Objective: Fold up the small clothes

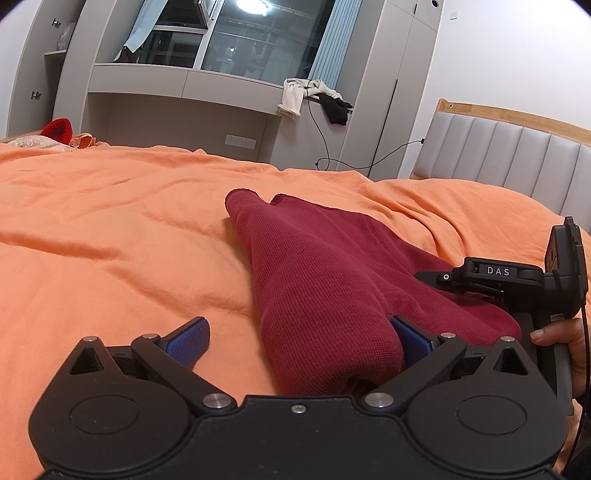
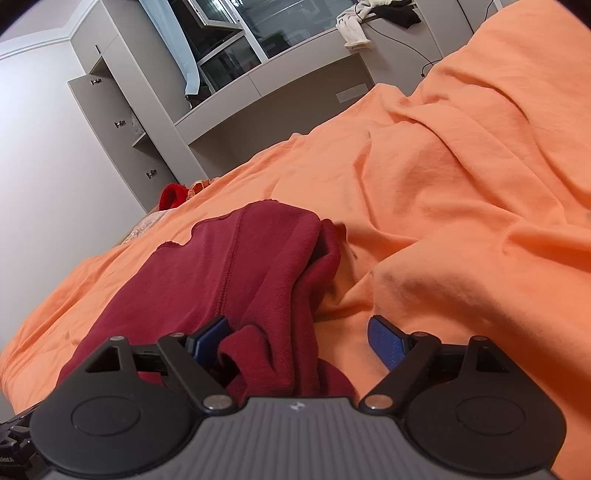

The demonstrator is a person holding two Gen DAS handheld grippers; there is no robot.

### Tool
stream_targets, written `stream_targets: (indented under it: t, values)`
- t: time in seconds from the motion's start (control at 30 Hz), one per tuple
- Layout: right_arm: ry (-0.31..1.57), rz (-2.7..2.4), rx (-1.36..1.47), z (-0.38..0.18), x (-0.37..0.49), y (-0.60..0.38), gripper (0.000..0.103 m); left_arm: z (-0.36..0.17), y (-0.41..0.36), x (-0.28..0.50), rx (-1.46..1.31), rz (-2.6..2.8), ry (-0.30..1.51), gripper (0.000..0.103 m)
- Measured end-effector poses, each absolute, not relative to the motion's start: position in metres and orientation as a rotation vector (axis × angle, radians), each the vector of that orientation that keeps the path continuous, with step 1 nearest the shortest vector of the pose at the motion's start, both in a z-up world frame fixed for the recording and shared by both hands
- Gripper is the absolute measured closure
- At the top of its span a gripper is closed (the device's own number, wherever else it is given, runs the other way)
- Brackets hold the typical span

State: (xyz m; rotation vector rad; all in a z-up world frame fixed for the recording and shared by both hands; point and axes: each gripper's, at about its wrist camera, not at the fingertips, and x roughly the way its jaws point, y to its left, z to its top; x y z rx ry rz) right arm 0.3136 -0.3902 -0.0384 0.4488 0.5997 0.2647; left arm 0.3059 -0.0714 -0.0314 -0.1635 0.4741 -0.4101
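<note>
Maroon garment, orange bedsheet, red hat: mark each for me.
maroon garment (image 1: 317,266), left wrist view, on the knit top layer of the folded body.
orange bedsheet (image 1: 110,221), left wrist view, on a bare wrinkled stretch.
red hat (image 2: 171,195), right wrist view, on its rounded side.

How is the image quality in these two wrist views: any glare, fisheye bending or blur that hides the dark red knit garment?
Left wrist view: a ceiling lamp glares off the dark window glass, and the padded grey headboard bows from fisheye distortion. The dark red knit garment is sharp, its weave visible. Right wrist view: the horizon tilts steeply, the orange bedsheet is evenly lit with soft fold shadows, and the corners vignette black.
</note>
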Motion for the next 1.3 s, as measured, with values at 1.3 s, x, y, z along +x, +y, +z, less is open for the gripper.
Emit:
stream_targets:
  t: [1.3]
  values:
    - [0.606,0.320,0.429,-0.037,0.318,-0.385,0.001,-0.040,-0.050,0.384,-0.393,-0.604,0.608,0.000]
